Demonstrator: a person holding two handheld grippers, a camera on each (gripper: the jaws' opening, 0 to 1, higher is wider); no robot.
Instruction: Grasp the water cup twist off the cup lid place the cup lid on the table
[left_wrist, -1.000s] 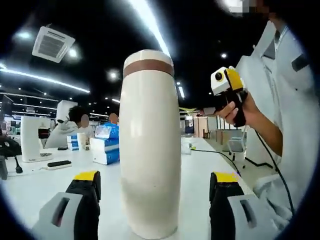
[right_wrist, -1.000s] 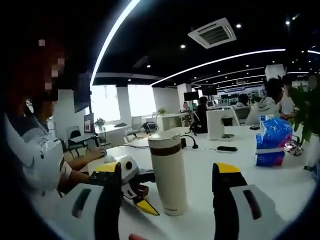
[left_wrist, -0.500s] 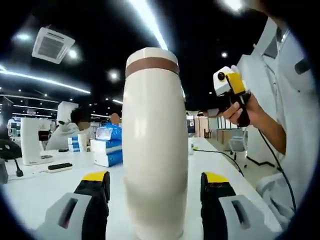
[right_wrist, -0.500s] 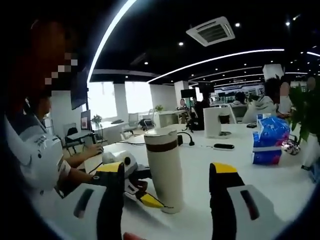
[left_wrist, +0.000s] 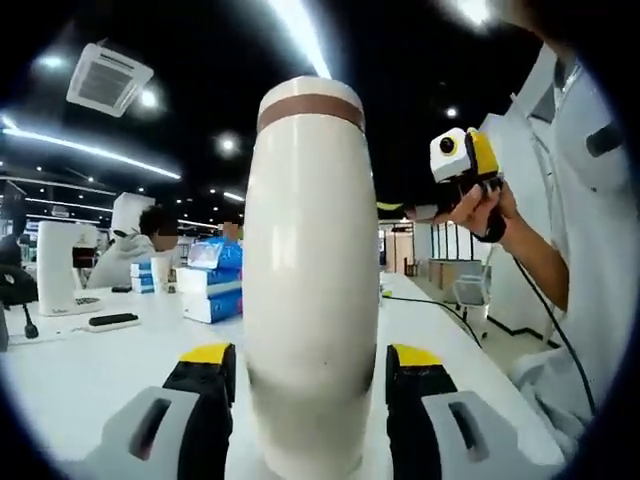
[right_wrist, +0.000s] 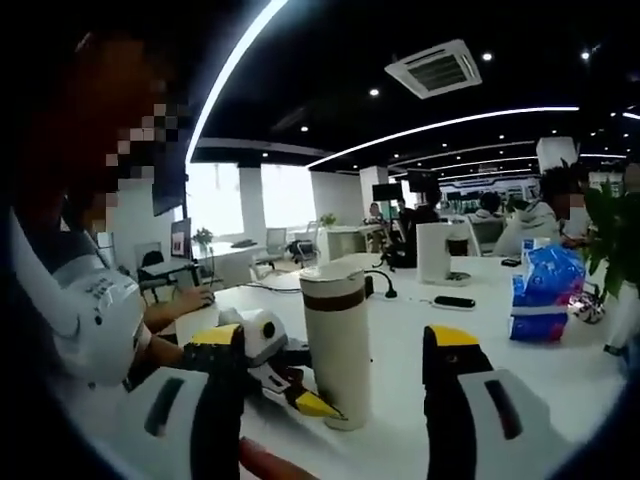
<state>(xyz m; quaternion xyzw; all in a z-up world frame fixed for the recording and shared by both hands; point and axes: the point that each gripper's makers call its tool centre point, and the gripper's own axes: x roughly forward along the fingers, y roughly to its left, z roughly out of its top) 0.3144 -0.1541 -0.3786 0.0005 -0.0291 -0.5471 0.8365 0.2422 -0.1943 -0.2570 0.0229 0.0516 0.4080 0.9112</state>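
Observation:
A tall cream water cup (left_wrist: 310, 280) stands upright on the white table (left_wrist: 90, 370), its lid (left_wrist: 310, 100) set off by a brown band. My left gripper (left_wrist: 310, 352) is open, with one jaw on each side of the cup's lower body and only a thin gap to the wall. In the right gripper view the same cup (right_wrist: 337, 350) stands further off, and the left gripper (right_wrist: 290, 385) flanks its base from the left. My right gripper (right_wrist: 335, 340) is open and nothing is between its jaws. A hand holds the right gripper (left_wrist: 462, 165) high, right of the lid.
Blue packs (left_wrist: 210, 285) and a white machine (left_wrist: 55, 280) sit on the table's far side, with a dark remote (left_wrist: 112, 320) nearby. A blue pack (right_wrist: 545, 290) and a plant (right_wrist: 610, 230) stand right. Seated people work at the back. The person's white sleeve (left_wrist: 590, 230) is at right.
My left gripper's jaws have narrowed around the cup and moved closer to it. The right gripper view has barely shifted, and its jaws stay wide apart.

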